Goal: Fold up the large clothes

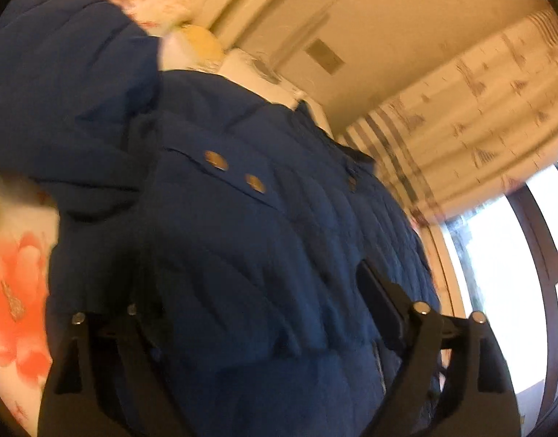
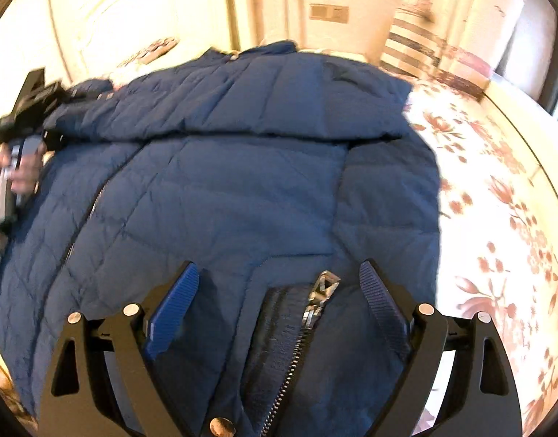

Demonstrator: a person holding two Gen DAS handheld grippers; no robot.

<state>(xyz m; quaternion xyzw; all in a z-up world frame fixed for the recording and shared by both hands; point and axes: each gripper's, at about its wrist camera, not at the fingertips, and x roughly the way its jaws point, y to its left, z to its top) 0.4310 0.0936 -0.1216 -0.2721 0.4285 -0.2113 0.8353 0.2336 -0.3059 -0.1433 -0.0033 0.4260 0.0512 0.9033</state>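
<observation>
A large navy quilted puffer jacket lies spread on a floral bedspread. My right gripper is open just above the jacket's near edge, its blue pads either side of the zipper pull. The left gripper shows at the far left of the right wrist view, held in a hand at the jacket's left edge. In the left wrist view the jacket fills the frame, with brass snap buttons. The left gripper has its fingers wide apart and the jacket bulges between them; only the right finger shows clearly.
Pillows and a white headboard lie beyond the jacket. A patterned curtain and a bright window are to the right. Bedspread lies bare right of the jacket.
</observation>
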